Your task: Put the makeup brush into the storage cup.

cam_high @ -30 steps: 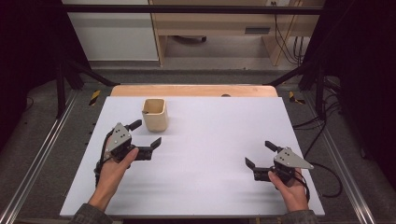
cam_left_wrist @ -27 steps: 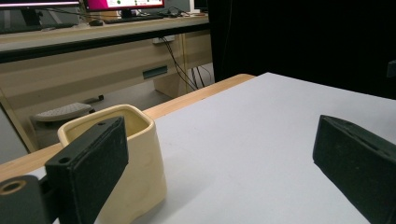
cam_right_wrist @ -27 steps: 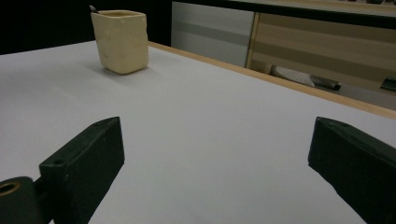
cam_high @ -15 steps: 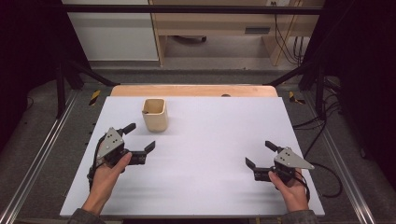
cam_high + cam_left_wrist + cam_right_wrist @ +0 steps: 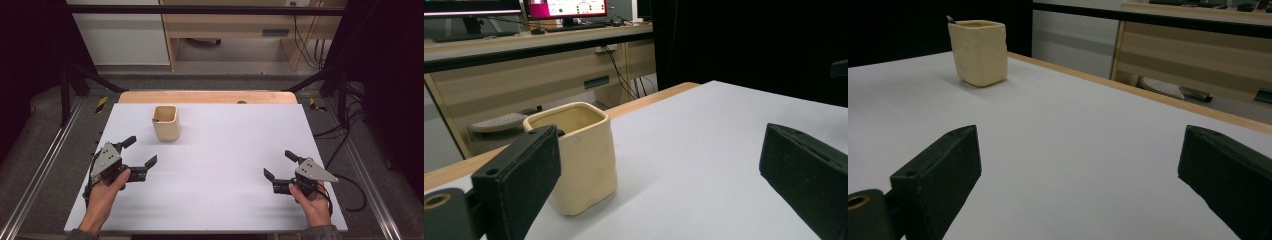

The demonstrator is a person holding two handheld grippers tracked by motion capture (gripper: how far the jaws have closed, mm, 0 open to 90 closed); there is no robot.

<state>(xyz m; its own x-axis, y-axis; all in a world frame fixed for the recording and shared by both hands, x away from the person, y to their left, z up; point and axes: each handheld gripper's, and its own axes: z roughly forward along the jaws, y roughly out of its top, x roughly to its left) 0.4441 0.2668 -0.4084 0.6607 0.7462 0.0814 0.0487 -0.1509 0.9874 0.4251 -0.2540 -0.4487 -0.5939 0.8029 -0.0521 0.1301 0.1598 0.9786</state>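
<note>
A cream square cup stands upright on the white table, toward the back left. Something thin and dark pokes above its rim. My left gripper rests at the table's left, open and empty, a short way in front of the cup and to its left. My right gripper lies at the front right, open too, with nothing between its jaws; the cup stands far off at its upper left.
A wooden strip runs along the table's far edge. Metal rails flank the table on both sides. Cables trail off the right edge. A desk with monitors stands beyond the table.
My left gripper has drawn back toward the front left, away from the cup. The right gripper has stayed put.
</note>
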